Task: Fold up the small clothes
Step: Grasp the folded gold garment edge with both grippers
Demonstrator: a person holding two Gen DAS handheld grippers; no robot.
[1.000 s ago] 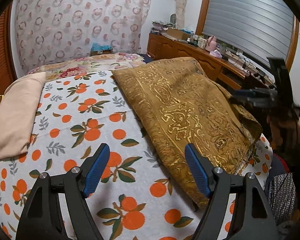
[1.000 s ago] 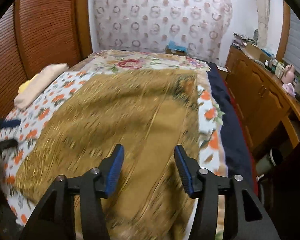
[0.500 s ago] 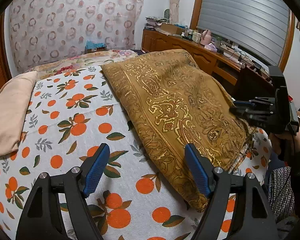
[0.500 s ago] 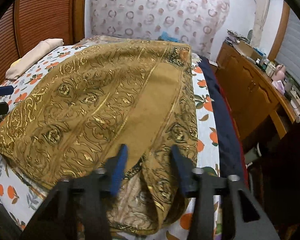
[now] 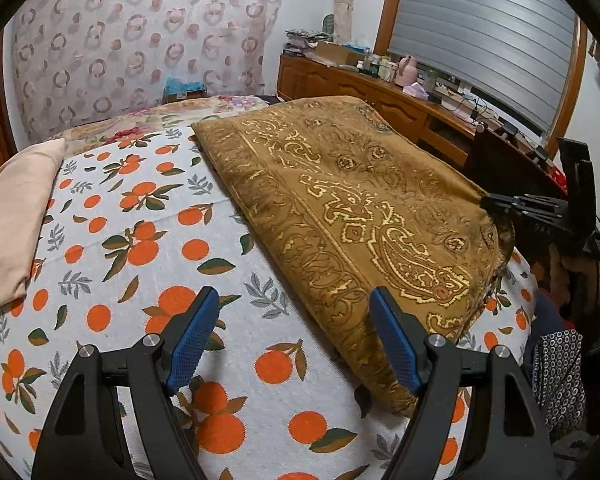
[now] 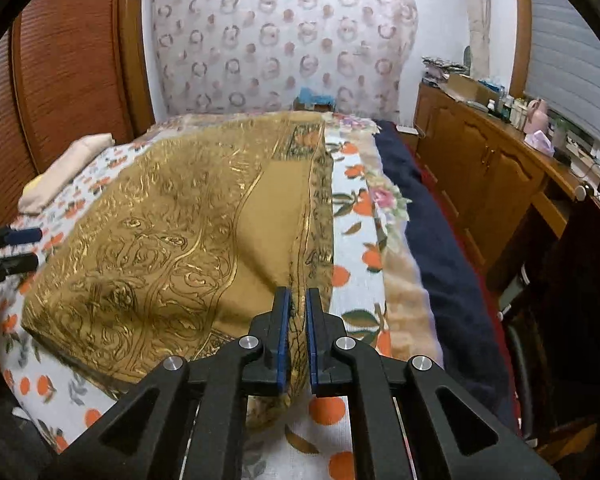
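A brown cloth with gold paisley pattern (image 5: 340, 208) lies folded on the bed's orange-print sheet (image 5: 140, 240). It also shows in the right wrist view (image 6: 160, 248). My left gripper (image 5: 294, 336) is open and empty, just above the sheet beside the cloth's near left corner. My right gripper (image 6: 297, 312) is shut on the cloth's near right edge, pinching a raised fold between its blue pads. In the left wrist view the right gripper (image 5: 496, 210) shows at the cloth's far corner. The left gripper's fingers (image 6: 20, 248) show at the left edge of the right wrist view.
A folded peach cloth (image 5: 12, 220) lies at the left of the bed. A dark blue blanket (image 6: 432, 248) runs along the bed's right side. A wooden dresser (image 6: 492, 168) with clutter stands to the right. A wooden wardrobe (image 6: 68, 72) is at the left.
My right gripper came down onto the cloth's near right edge and closed on it. My left gripper stayed open and shifted a little closer to the cloth's left corner.
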